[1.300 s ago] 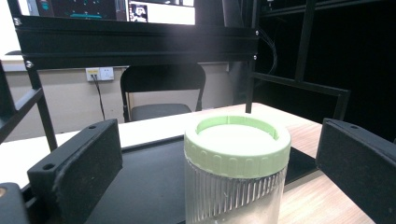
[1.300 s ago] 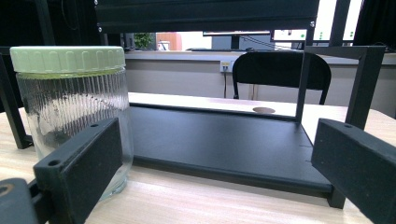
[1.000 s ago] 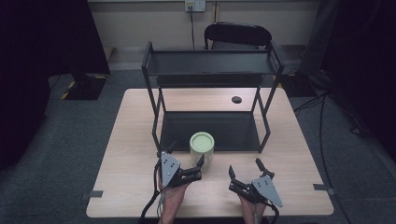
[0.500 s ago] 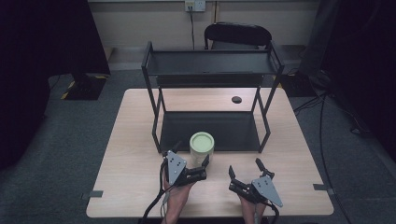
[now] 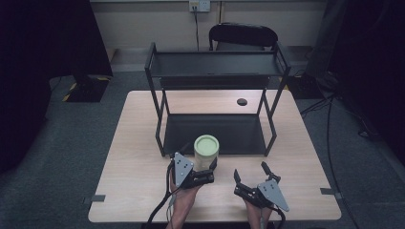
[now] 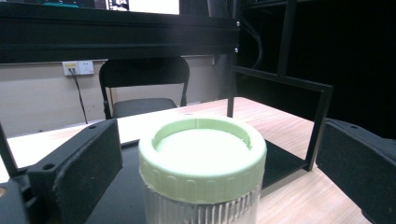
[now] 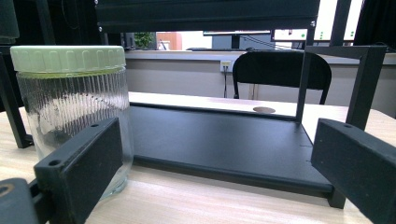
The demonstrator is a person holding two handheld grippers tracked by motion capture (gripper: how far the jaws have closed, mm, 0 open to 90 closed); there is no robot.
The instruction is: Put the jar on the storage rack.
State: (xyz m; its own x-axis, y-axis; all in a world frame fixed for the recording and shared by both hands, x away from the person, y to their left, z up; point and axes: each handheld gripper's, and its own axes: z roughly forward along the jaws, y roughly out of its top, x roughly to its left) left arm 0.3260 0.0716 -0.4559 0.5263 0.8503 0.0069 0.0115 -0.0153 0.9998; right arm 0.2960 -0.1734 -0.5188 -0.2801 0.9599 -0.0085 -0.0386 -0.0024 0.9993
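The left gripper (image 5: 206, 170) has its fingers (image 6: 79, 170) spread wide, one on each side of the glass jar (image 5: 206, 149), with clear gaps between both pads and the jar wall; no contact is visible. The jar stands upright on the counter (image 5: 138, 133), between those fingers, its pale green screw lid (image 6: 202, 156) fitted on top. Beyond the fingertips stands the black two-tier rack (image 5: 215, 71), its lower shelf just behind the jar. The right gripper (image 5: 249, 174) rests apart, fingers (image 7: 79, 163) open, holding nothing; the jar lies ahead of its left finger.
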